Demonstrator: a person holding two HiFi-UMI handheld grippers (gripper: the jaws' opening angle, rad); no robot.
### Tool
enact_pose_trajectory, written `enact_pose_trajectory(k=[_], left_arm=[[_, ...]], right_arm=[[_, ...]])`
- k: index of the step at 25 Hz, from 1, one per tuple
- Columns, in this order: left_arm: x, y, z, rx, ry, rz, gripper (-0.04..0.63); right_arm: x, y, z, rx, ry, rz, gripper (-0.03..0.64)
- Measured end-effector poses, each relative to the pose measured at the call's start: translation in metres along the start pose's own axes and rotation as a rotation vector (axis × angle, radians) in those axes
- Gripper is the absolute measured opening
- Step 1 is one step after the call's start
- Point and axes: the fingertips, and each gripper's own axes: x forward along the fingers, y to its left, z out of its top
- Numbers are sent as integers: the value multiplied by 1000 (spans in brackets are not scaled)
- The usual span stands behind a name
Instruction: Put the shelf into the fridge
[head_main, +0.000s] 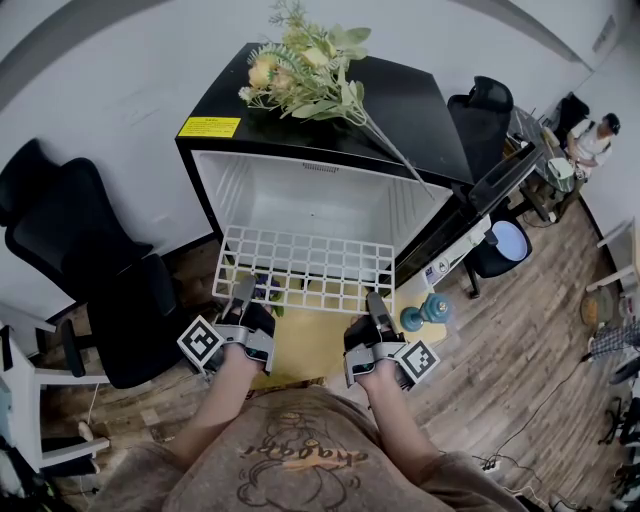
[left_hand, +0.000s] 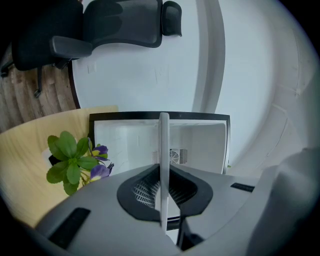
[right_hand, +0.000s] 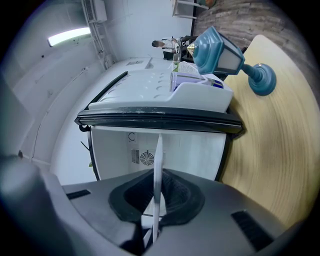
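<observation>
The white wire shelf (head_main: 310, 262) was held roughly level in front of the open fridge (head_main: 410, 100). Its far edge was at the mouth of the white compartment, and most of its grid was on the near side, above the yellow table (head_main: 305, 345). Whether that far edge had passed inside could not be told.

The left tongs (head_main: 243, 292) gripped the near edge of the shelf towards its left corner. In the left gripper view the shelf appeared edge-on as a thin white strip running between the dark pads, with the jaws pressed onto it from both sides. The right tongs (head_main: 376, 303) pinched the same near edge towards its right corner. The right gripper view showed the same thin white strip clamped between that pair of jaws, pointing at the fan grille on the fridge's back wall.

The fridge door (head_main: 500, 180) stood swung open to the right. A bunch of artificial flowers (head_main: 305, 65) lay on the black top of the fridge, with its stems trailing to the right. On the table, a small green plant (left_hand: 72, 160) with purple blooms sat near the left tongs, partly under the shelf. A blue lantern ornament (head_main: 425, 312) stood on the table just right of the right tongs. A black office chair (head_main: 110, 290) stood on the wooden floor to the left of the fridge.
</observation>
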Motion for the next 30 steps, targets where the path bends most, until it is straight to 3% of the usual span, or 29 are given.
enact_pose_trajectory(k=[30], left_arm=[[28,9,8,-9,3,9,49]], right_arm=[[27,-7,8,16,-16,-12,26]])
